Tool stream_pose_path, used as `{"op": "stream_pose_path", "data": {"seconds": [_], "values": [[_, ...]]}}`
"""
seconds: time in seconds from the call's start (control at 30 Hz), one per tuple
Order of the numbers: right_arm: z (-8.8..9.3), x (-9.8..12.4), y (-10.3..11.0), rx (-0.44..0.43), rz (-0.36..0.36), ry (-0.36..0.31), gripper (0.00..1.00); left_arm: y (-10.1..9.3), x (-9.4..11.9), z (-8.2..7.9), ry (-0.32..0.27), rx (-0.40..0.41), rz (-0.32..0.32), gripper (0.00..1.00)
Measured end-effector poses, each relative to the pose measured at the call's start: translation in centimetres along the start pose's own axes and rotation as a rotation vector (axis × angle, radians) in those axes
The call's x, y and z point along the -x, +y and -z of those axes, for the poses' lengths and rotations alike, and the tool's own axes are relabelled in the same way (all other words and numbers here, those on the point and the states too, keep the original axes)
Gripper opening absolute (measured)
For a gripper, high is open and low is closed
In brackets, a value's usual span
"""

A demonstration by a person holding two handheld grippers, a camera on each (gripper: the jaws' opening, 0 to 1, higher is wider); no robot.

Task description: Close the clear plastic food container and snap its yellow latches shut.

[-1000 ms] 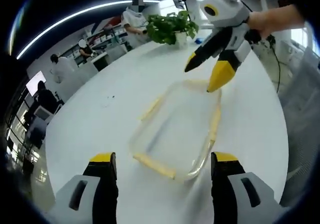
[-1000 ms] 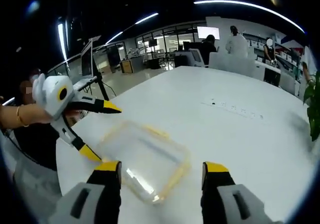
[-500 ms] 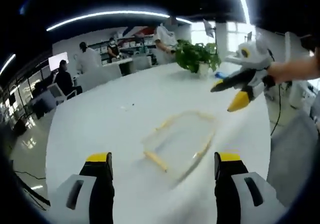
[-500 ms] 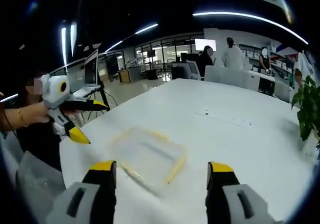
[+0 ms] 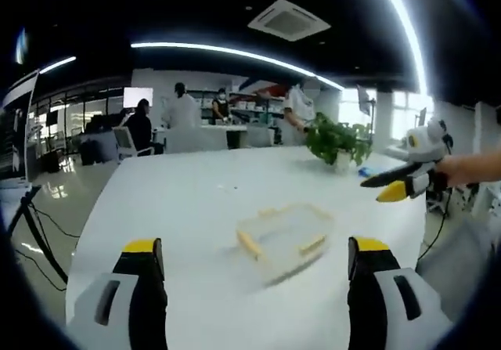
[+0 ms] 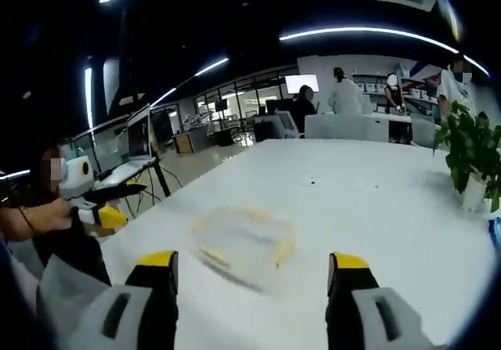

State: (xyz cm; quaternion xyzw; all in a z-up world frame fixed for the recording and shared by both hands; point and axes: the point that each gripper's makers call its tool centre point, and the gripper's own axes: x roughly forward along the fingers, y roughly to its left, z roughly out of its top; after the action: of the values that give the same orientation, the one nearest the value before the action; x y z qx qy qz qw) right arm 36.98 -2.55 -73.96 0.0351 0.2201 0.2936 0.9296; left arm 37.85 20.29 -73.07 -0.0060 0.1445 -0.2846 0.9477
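- Clear plastic food container [image 5: 284,238] sits flat on the white tabletop [image 5: 188,209], lid on top, yellow latches [image 5: 250,244] along its edges; blur hides whether the latches are snapped down. In the right gripper view the container [image 6: 243,239] lies ahead, between and beyond that gripper's jaws.
- Left gripper [image 5: 250,287]: jaws wide apart, nothing between them, held back from the container and not touching it.
- Right gripper [image 6: 250,291]: jaws spread wide, holding nothing, clear of the container.
- In the left gripper view the right gripper [image 5: 403,185] comes in from the right, held by a hand [image 5: 470,168], off to the side of the container, jaws parted.
- In the right gripper view the left gripper [image 6: 98,205] shows at the left edge, in a person's hand [image 6: 35,218].
- Potted green plant [image 5: 338,140] stands on the far part of the tabletop, well apart from the container; also at right in the right gripper view [image 6: 470,158].
- Several people [image 5: 182,111] beyond the tabletop's far end; a monitor [image 6: 301,84] on the back wall.
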Motion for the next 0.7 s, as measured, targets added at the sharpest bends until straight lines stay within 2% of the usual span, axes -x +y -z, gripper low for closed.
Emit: {"op": "stream_pose_path", "data": {"seconds": [0.17, 0.33, 0.47, 0.7], "values": [[1.8, 1.3, 1.7, -0.008, -0.006, -0.005, 0.87, -0.7, 1.2, 0.9, -0.005, 0.060, -0.007, 0.99], [2.7, 2.2, 2.4, -0.041, -0.004, -0.021, 0.89, -1.4, 2.0, 1.5, 0.009, 0.056, -0.013, 0.99], [3.1, 2.8, 2.6, -0.043, -0.002, -0.017, 0.89, -2.3, 2.6, 1.4, 0.009, 0.046, -0.010, 0.99], [3.7, 3.5, 3.4, -0.034, -0.019, -0.004, 0.89, -2.5, 3.8, 1.4, 0.004, 0.039, -0.019, 0.98]]}}
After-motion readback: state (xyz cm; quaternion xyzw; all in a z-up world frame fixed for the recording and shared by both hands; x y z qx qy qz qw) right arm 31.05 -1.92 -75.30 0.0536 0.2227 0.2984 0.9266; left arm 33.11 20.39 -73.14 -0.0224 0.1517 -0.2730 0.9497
